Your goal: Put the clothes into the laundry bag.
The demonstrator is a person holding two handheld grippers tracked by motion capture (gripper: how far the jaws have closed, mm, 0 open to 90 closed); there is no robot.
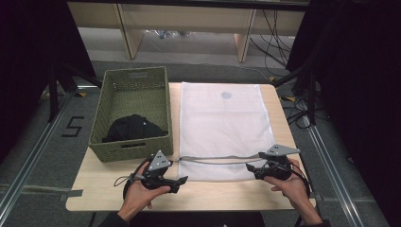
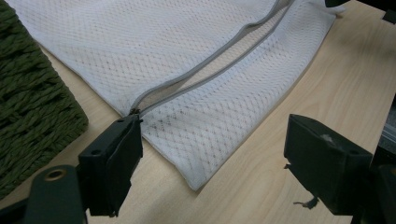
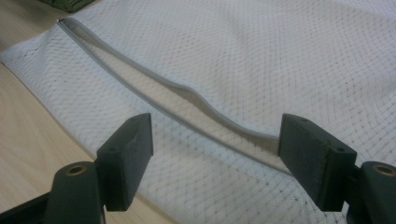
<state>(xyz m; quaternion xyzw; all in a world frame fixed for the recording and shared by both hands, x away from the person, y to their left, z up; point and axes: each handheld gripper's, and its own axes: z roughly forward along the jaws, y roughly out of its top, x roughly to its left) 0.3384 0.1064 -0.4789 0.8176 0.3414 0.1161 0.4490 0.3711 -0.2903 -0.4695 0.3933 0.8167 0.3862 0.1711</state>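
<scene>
Wooden table (image 1: 118, 194) held a soft, light mesh laundry bag (image 1: 220, 123), its zipper (image 1: 213, 160) gaping at 6 o'clock. I judged the gray zipper tape the firmest hold; my left gripper (image 1: 178, 182) and right gripper (image 1: 250, 169) stood with jaws spread.

The mesh bag (image 1: 220, 124) is white, a fine netted weave all over, with a grey zipper (image 1: 213, 160) running along its near edge and one faint bluish-grey round spot high up, perhaps a mark or a label. The basket (image 1: 134, 88) beside it is olive green, woven in tight ribbed rows, and the cloth (image 1: 132, 127) bundled inside looks black. The surface (image 1: 108, 189) is pale wood with a light grain. Both the left claw (image 1: 177, 181) and the right claw (image 1: 253, 170) are matt black with grey plates on top.
</scene>
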